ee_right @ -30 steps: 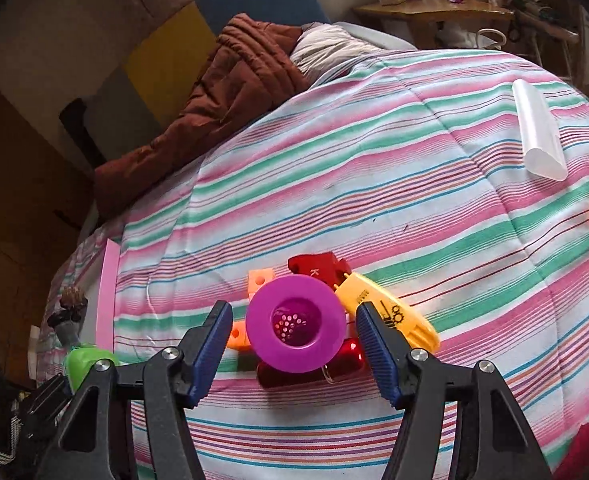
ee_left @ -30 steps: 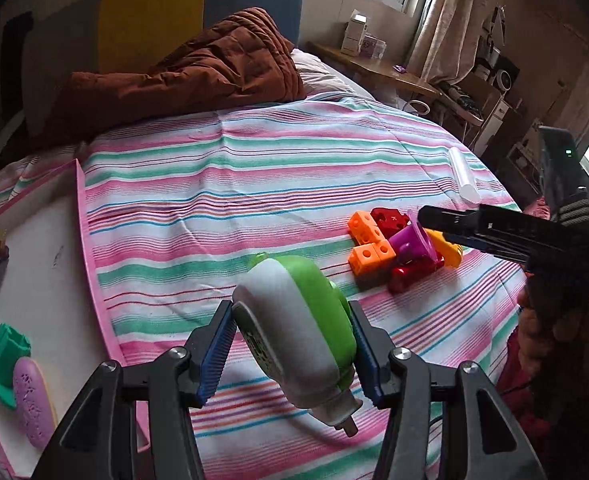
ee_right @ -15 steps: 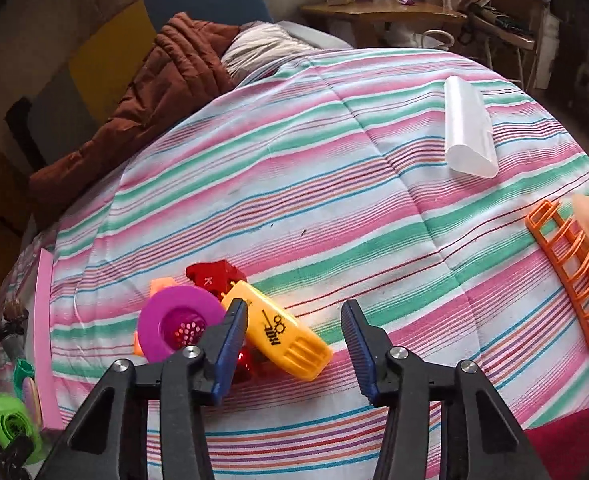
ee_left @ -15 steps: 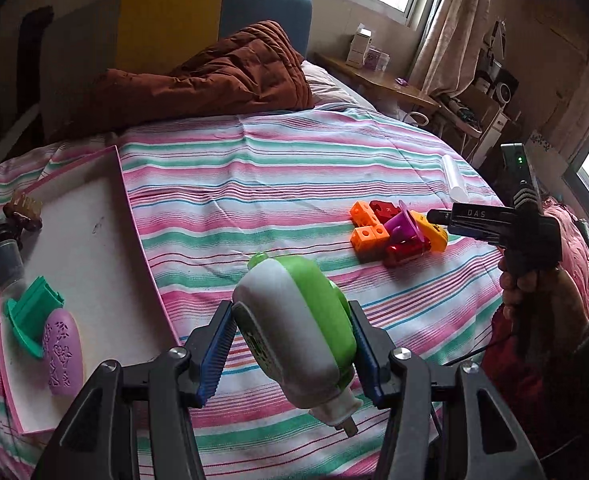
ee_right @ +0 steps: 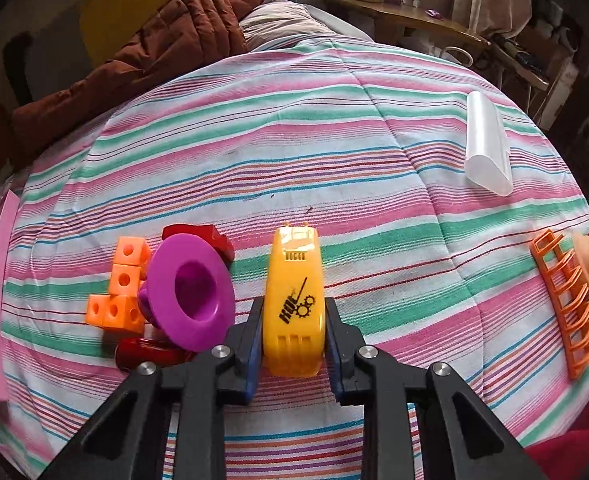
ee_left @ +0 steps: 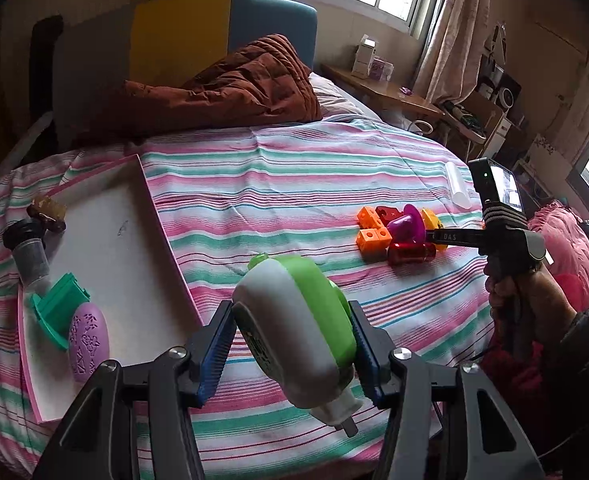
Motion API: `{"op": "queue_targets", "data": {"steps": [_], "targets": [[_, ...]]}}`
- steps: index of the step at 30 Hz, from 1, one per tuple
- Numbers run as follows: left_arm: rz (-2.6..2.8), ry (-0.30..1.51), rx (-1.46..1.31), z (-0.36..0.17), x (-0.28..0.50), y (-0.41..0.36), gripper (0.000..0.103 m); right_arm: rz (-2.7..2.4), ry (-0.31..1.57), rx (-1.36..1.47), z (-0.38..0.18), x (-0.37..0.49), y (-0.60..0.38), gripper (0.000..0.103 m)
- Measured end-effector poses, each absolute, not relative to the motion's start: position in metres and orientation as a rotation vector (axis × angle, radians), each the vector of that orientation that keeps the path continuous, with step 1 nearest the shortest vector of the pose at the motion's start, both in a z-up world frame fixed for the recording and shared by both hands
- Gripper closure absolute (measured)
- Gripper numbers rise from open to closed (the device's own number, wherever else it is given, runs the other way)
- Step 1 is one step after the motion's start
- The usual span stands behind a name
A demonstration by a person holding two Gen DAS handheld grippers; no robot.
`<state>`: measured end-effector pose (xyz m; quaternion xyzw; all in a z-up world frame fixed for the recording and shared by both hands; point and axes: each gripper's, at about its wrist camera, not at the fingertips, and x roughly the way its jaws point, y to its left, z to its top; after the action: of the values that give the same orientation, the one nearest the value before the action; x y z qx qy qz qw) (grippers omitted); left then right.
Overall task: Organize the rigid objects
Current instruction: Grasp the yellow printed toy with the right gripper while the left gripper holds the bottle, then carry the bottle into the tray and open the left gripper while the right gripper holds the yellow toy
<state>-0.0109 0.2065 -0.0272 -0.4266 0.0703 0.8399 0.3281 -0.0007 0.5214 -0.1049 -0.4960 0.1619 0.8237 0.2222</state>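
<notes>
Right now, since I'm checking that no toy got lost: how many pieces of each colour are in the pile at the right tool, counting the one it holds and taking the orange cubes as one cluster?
Yellow piece, held in the right tool: 1
Purple funnel: 1
Red block and red cylinder: 2
Orange cubes: 1
Total: 5
</notes>
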Motion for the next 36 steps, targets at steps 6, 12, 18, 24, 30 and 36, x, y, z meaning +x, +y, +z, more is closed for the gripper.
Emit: {"op": "queue_targets", "data": {"steps": [6, 12, 18, 24, 30, 36], "targets": [[2.256, 0.200, -1.078, -0.016, -0.009, 0.195, 0.047, 2.269, 0.467, -1.380, -0.105, 0.000, 0.521, 0.076], [2.302, 0.216, -1.067, -0.013, -0.009, 0.185, 0.047, 2.266, 0.440, -1.377, -0.105, -0.001, 0.519, 0.076], [2.327, 0.216, -1.081, -0.015, -0.009, 0.175, 0.047, 2.269, 0.414, -1.375, -0.107, -0.002, 0.518, 0.076], [2.368, 0.240, -1.062, -0.012, -0.008, 0.165, 0.047, 2.273, 0.448, -1.367, -0.108, 0.000, 0.518, 0.076], [2.411, 0.245, -1.050, -0.009, -0.008, 0.152, 0.047, 2.283, 0.426, -1.365, -0.109, 0.000, 0.517, 0.076], [2.422, 0.185, -1.083, -0.009, -0.015, 0.133, 0.047, 2.285, 0.396, -1.365, -0.110, 0.000, 0.515, 0.076]]}}
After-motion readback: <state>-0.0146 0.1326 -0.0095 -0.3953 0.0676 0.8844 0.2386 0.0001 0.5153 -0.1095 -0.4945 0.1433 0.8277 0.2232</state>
